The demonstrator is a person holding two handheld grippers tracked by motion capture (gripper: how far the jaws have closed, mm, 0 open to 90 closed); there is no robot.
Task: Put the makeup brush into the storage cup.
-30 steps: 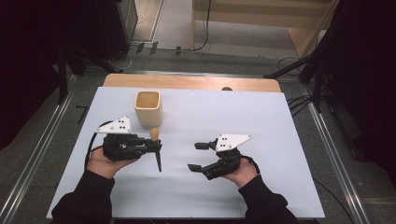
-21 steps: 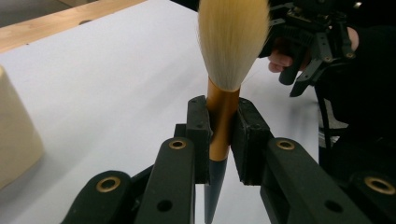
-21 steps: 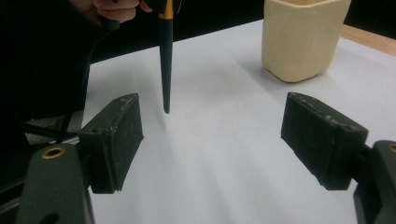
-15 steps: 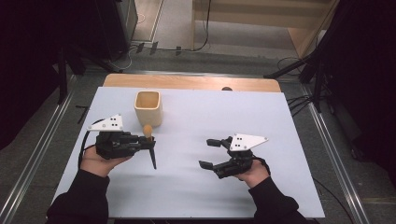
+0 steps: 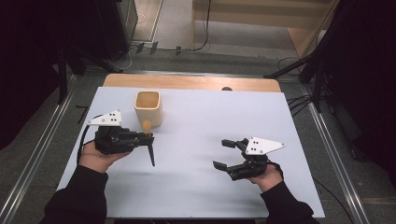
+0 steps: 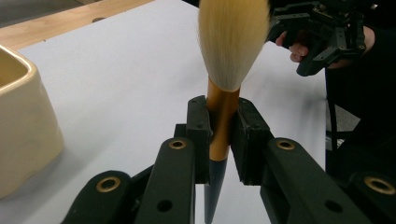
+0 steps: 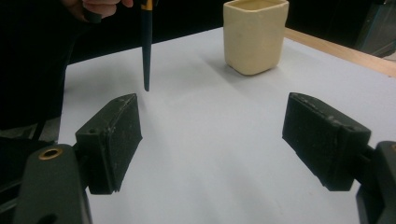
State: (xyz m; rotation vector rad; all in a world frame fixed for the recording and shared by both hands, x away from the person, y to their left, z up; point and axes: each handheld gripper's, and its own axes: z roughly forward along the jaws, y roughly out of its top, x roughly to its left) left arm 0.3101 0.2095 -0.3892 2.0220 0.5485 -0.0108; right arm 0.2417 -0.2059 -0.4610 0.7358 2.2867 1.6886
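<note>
- Black right gripper [image 5: 223,153]: my near-side tool, jaws spread wide and empty, low over the white table [image 5: 201,186] and well apart from the rest.
- Brush [image 6: 223,70]: clamped at its gold ferrule in my left gripper [image 5: 148,136]; long axis roughly upright, bristles up, dark handle tip down.
- Cream cup [image 5: 148,108]: just beyond the brush, mouth up; left gripper is nearer, though I can't judge the gap exactly.

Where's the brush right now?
In the high view the brush is clamped in the left gripper at the table's left, just in front of the cream cup, bristles toward the cup and dark handle tip pointing back at the person.
</note>
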